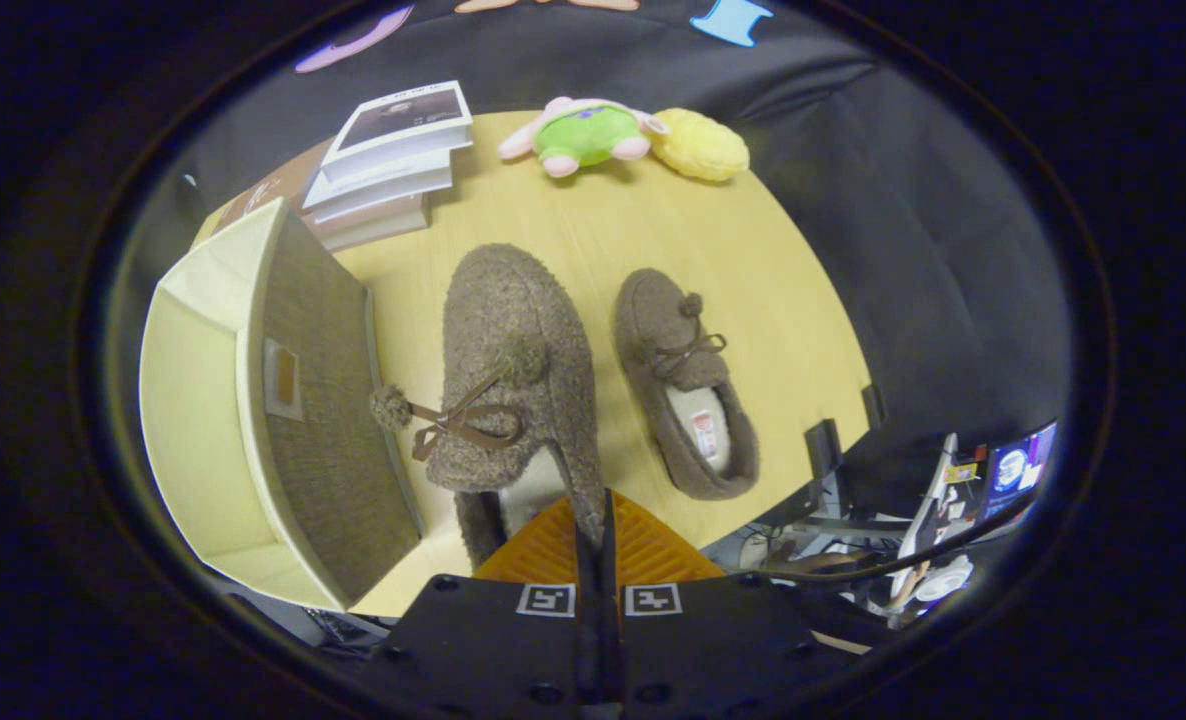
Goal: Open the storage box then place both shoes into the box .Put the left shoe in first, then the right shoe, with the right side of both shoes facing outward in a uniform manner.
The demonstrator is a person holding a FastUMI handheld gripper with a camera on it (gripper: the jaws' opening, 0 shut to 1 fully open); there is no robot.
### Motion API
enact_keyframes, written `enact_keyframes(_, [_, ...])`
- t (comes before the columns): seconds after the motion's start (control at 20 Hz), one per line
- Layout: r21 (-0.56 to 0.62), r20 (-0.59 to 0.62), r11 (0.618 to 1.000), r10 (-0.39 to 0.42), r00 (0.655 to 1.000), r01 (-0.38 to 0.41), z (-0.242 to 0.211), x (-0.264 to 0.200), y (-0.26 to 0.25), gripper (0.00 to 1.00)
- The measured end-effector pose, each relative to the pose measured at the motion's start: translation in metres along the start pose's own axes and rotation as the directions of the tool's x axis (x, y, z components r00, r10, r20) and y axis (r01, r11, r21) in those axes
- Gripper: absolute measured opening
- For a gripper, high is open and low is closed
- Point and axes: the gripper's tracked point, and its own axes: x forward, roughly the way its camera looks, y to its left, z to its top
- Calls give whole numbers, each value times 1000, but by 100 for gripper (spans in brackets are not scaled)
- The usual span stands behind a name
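Observation:
My gripper [593,520] is shut on the heel rim of a brown fuzzy slipper [513,380], which hangs lifted above the wooden table [753,260], toe pointing away, its pom-pom lace dangling left. The second brown slipper [688,385] lies flat on the table just to the right, toe away, its pale insole showing. To the left of the held slipper stands the storage box [253,400], cream inside with a brown woven outside, its opening facing left and its lid flap swung open.
A stack of books [388,165] sits beyond the box at the table's far side. A green and pink plush toy [583,135] and a yellow fluffy toy [701,145] lie at the far edge. Cables and a monitor [1013,470] are off the table's right edge.

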Motion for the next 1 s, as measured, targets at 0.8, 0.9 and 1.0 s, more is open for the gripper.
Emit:
enact_keyframes(0.8, [-2, 247, 1000, -1, 969, 2, 60, -143, 101, 4])
enact_keyframes(0.9, [-31, 212, 999, 27, 977, -21, 52, -135, 123, 4])
enact_keyframes(1.0, [-56, 160, 998, 35, 987, -26, 40, -121, 144, 4])
